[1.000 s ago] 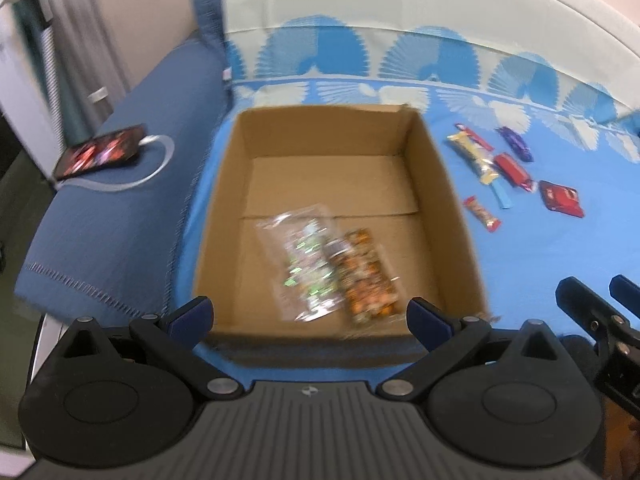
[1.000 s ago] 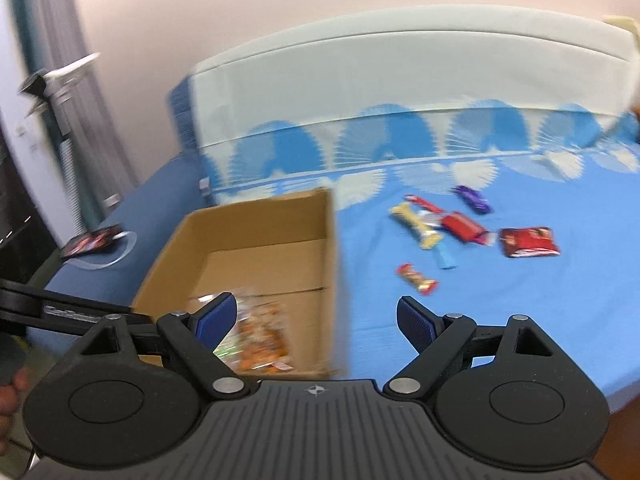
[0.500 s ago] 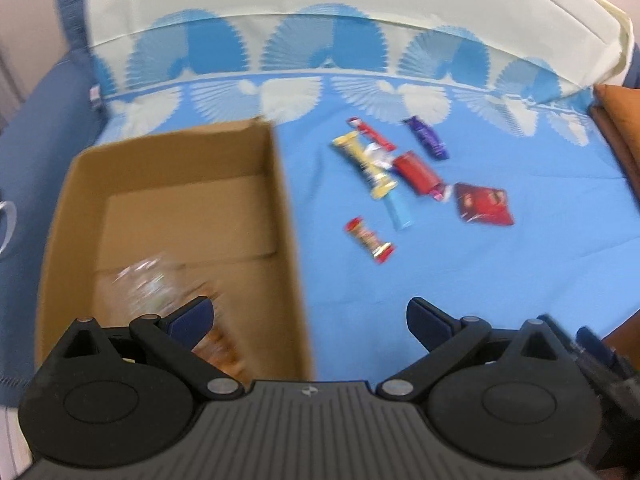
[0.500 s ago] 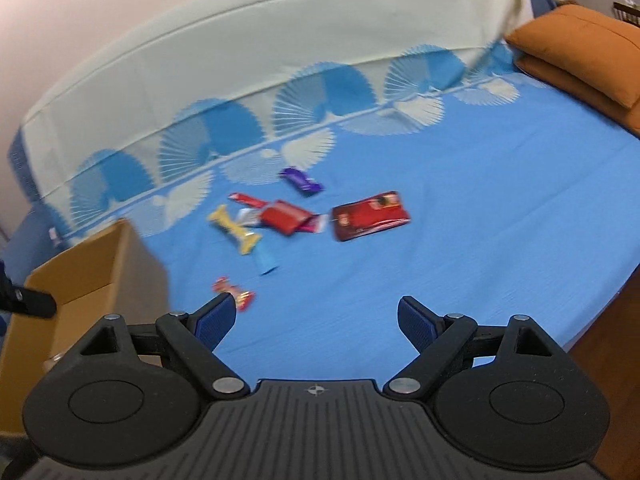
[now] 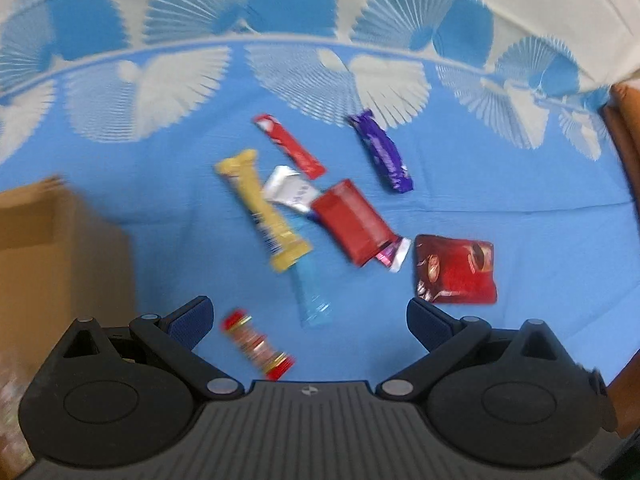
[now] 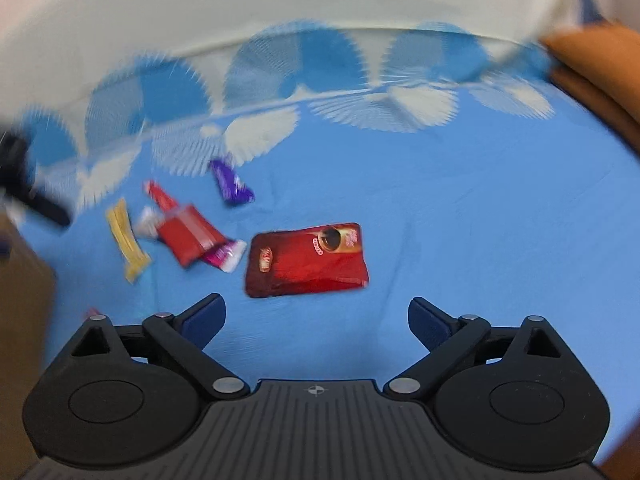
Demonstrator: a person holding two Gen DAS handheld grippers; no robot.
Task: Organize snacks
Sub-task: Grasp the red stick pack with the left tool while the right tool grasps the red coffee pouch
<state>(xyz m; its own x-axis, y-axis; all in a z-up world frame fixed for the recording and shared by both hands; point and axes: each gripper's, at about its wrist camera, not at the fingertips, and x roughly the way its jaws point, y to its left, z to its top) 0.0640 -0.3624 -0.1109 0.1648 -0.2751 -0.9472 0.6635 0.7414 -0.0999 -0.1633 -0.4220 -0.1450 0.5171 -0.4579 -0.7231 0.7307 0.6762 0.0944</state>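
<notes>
The right tool has just been opening and now stands wide with nothing between its pads, hovering over the bed; the left tool is likewise spread and empty. Just ahead of the right tool lies the red pouch, flat on the sheet; it looks light, soft and crinkly, probably slick foil, so a pinch across a sealed edge or the narrower side should hold better than a squeeze on the puffed middle. Nearest the left tool is a small red-and-yellow candy, blurred but seemingly a twist-wrapped piece, best taken across its body; beyond it lie a pale blue stick, a yellow bar, a red packet overlapping smaller wrappers, a slim red sachet and a purple bar, all light and easily crushed. The cardboard box stands to the left. The bed sheet is soft and yielding, so wrappers may sink under pressure; an orange cushion sits at the far right.
</notes>
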